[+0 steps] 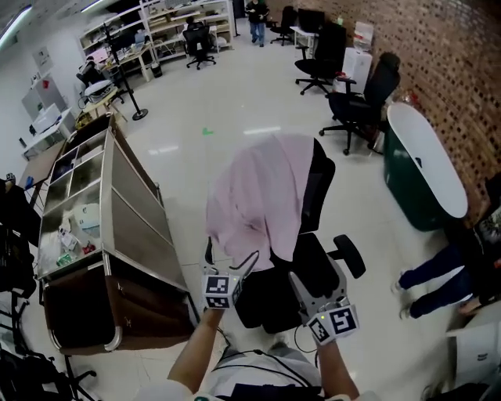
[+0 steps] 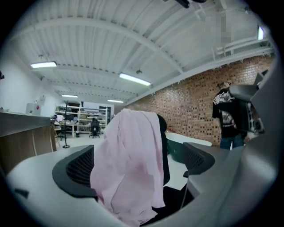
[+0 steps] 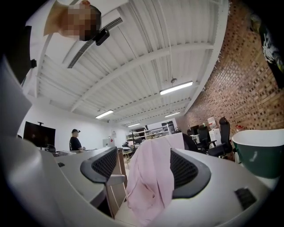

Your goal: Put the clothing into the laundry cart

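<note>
A pale pink garment [image 1: 258,200] hangs over the back of a black office chair [image 1: 317,188]. The laundry cart [image 1: 129,207], a metal-and-wood trolley with compartments on top, stands just left of the chair. My left gripper [image 1: 241,272] is held at the garment's lower hem, jaws wide open. In the left gripper view the garment [image 2: 131,164] fills the gap ahead of the left gripper [image 2: 137,166], and no pad touches it. My right gripper [image 1: 301,286] hovers over the chair seat, open. The right gripper view shows the garment [image 3: 151,177] beyond the right gripper [image 3: 144,170].
A dark green tub with a white oval top [image 1: 423,164] stands to the right. More office chairs [image 1: 356,98] are behind it. A person's legs [image 1: 438,274] are at the right edge. Shelves and desks [image 1: 168,23] line the far wall.
</note>
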Demonstrator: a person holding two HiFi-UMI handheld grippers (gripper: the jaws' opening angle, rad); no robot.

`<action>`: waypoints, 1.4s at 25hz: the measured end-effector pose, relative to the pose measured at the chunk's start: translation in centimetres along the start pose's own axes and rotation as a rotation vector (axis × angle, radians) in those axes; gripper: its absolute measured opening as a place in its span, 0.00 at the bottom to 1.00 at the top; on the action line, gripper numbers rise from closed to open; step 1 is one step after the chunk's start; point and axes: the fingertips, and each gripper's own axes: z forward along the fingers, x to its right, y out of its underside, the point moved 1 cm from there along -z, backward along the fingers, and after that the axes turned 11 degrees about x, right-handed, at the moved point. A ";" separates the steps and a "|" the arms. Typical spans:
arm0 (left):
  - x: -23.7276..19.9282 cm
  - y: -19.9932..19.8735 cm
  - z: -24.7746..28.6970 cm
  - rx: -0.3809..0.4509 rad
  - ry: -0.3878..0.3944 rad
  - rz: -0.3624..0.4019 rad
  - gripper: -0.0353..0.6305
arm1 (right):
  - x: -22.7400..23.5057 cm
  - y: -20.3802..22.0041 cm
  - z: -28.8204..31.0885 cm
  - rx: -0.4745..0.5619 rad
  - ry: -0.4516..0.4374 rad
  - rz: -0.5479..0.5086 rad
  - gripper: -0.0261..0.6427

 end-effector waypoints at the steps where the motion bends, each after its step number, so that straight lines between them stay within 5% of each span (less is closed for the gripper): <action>1: -0.6 1.2 1.9 -0.028 0.002 0.000 0.96 | 0.4 0.0 -0.1 -0.001 0.022 -0.005 0.63; 9: -4.8 10.2 12.2 -0.239 -0.096 -0.046 0.96 | 3.6 -1.2 -4.0 0.000 0.199 -0.061 0.63; 12: -4.9 11.6 14.3 -0.328 -0.113 -0.080 0.85 | 4.5 -1.7 -5.4 -0.008 0.237 -0.078 0.63; 13: -4.9 11.9 14.4 -0.356 -0.116 -0.069 0.74 | 4.6 -1.6 -5.8 -0.012 0.245 -0.077 0.63; 16: -5.0 11.7 13.8 -0.400 -0.089 -0.030 0.20 | 4.4 -1.3 -6.5 -0.024 0.257 -0.066 0.63; 18: -4.0 11.4 12.8 -0.394 -0.007 -0.049 0.10 | 4.0 -1.4 -6.7 -0.019 0.257 -0.059 0.63; 22: -1.6 7.8 8.2 -0.265 0.132 -0.149 0.10 | 2.6 -1.9 -5.9 0.008 0.227 -0.052 0.63; 26: -0.3 -1.1 1.5 -0.035 0.197 -0.217 0.10 | 0.7 -2.6 -4.8 0.034 0.187 -0.036 0.63; 31: -2.5 -14.0 -6.1 0.258 0.166 -0.241 0.10 | -2.5 -3.4 -2.4 0.072 0.107 -0.012 0.62; 35: -4.2 -21.9 -12.0 0.408 0.118 -0.174 0.10 | -5.7 -4.9 -0.3 0.111 0.012 -0.014 0.62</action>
